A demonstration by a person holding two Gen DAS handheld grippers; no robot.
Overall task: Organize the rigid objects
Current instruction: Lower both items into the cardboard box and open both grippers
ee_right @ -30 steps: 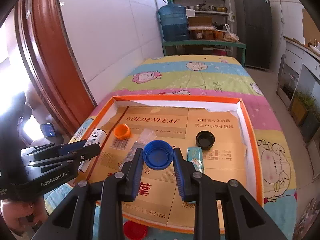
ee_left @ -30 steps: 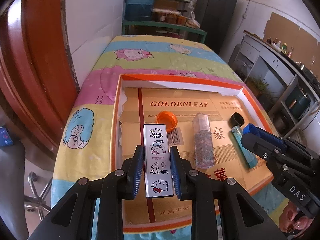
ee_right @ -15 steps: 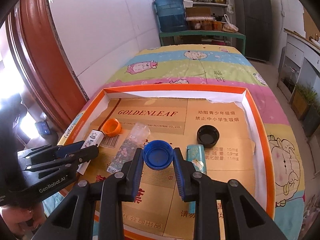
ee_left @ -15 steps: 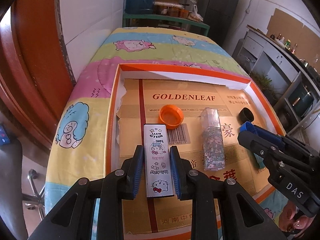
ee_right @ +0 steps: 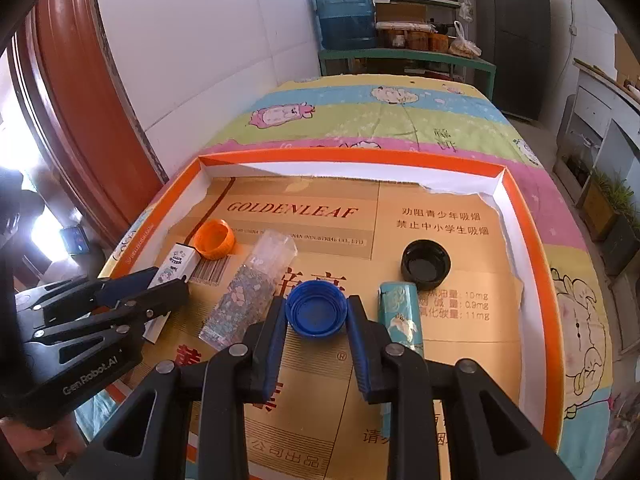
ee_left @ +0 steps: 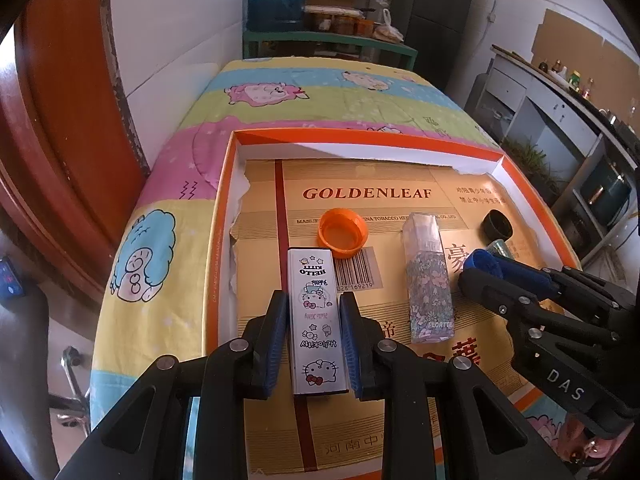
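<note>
left gripper (ee_left: 314, 320) clamped on the white box (ee_left: 318, 320), low over the tray (ee_right: 532, 240) by the orange cap (ee_left: 343, 233); right gripper (ee_right: 317, 326) pinching the blue cap (ee_right: 316, 308) mid-tray, between the floral box (ee_right: 250, 284) and teal box (ee_right: 400, 314)

water jug (ee_right: 346, 14): big blue one, up on the green shelf (ee_right: 406, 56) by the wall
fridge (ee_right: 520, 36): dark, tall, right of that shelf
door (ee_left: 60, 120): reddish wood, left side
potted plant (ee_right: 610, 200): on the floor, far right
cloth (ee_left: 320, 96): cartoon stripes over the counter
</note>
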